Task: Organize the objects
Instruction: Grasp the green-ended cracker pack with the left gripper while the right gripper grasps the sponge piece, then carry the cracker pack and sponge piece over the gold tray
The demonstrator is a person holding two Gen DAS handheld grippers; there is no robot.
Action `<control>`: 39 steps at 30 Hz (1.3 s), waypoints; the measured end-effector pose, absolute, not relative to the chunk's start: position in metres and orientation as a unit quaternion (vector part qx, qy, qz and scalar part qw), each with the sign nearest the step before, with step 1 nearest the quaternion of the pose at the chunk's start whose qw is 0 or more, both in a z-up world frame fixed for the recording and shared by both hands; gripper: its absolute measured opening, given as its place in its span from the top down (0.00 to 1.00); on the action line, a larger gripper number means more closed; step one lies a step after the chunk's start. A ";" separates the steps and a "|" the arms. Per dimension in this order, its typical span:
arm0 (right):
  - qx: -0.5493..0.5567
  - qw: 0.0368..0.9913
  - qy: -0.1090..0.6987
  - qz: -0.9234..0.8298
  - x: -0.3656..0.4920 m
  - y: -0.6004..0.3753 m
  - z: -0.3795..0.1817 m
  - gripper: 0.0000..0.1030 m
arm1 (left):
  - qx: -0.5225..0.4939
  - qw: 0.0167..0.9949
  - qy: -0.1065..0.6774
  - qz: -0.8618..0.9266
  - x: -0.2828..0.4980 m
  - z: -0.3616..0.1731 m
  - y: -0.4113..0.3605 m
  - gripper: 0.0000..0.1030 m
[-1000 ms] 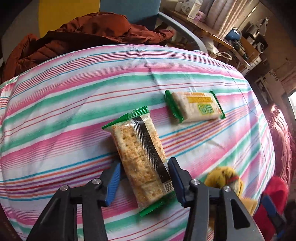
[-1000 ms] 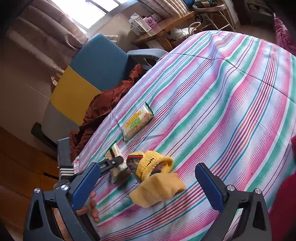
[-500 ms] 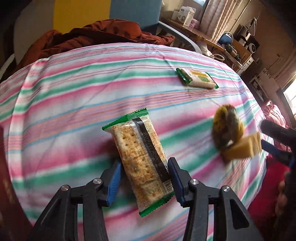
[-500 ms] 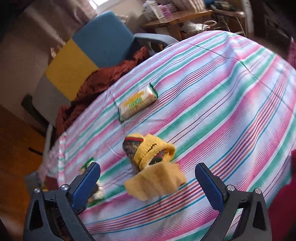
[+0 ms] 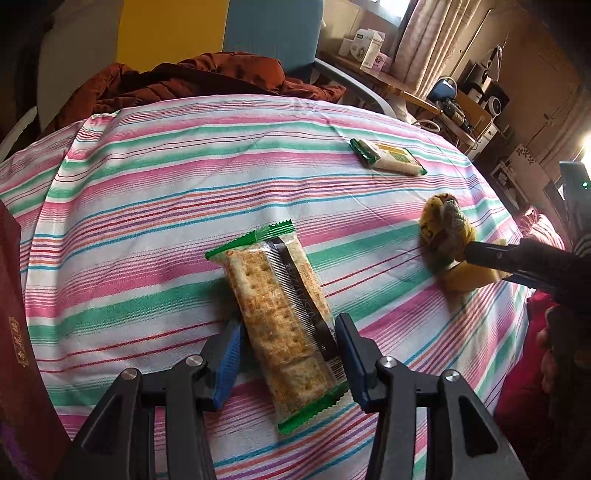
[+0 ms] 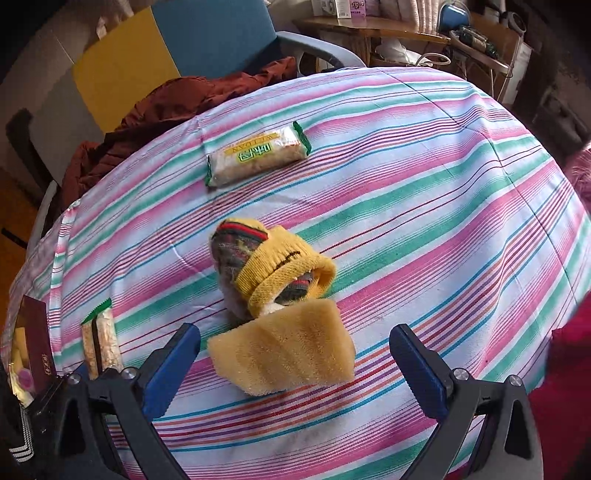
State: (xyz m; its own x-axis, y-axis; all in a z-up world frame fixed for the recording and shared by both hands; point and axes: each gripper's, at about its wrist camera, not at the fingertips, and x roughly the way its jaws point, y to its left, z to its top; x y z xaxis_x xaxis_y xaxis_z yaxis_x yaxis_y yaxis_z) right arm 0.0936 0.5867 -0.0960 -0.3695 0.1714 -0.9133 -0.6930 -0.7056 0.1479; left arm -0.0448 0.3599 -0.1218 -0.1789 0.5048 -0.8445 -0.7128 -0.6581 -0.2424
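Note:
My left gripper point(image 5: 288, 354) is shut on a green-ended cracker packet point(image 5: 280, 314), blue pads pressing both long sides, just above the striped bedspread point(image 5: 147, 206). The same packet point(image 6: 99, 343) shows at the lower left of the right wrist view. A second packet point(image 6: 255, 158) lies flat further back, also seen as the far packet point(image 5: 388, 158). A rolled yellow sock bundle point(image 6: 273, 262) with a flat yellow piece point(image 6: 288, 354) lies in the middle. My right gripper point(image 6: 295, 343) hovers open over that flat piece, its pads well apart on either side. One right finger point(image 5: 517, 258) reaches the bundle point(image 5: 443, 229).
A dark red box point(image 5: 14, 332) stands at the bed's left edge, beside the held packet. A rust-brown jacket point(image 5: 192, 81) lies on a blue and yellow chair point(image 5: 258, 29) behind the bed. A cluttered desk point(image 5: 406, 92) is at the back right. Red fabric point(image 6: 569, 369) lies at the right.
The left gripper has carried the cracker packet leftward across the bed, so the other packet and socks now sit further right. The right gripper rolled and sank closer over the sock bundle.

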 end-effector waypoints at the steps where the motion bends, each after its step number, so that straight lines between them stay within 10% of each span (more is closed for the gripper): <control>1: -0.489 0.274 0.266 0.784 0.093 0.586 -0.097 0.05 | -0.500 0.401 0.103 0.761 -0.045 -0.122 0.360 0.52; 4: -0.498 0.264 0.255 0.786 0.088 0.581 -0.098 0.31 | -0.498 0.403 0.100 0.761 -0.046 -0.123 0.360 0.52; 39: -0.450 0.086 0.207 0.864 0.076 0.465 -0.034 0.34 | -0.398 0.427 0.073 0.809 -0.001 -0.024 0.260 0.54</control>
State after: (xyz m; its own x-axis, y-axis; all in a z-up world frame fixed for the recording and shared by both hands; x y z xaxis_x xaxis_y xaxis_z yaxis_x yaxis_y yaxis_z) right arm 0.0764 0.4651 -0.0340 -0.5803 -0.0378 -0.8135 -0.3347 -0.8996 0.2805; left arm -0.0015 0.2605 -0.0245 -0.3187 0.6325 -0.7059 -0.7482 -0.6251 -0.2223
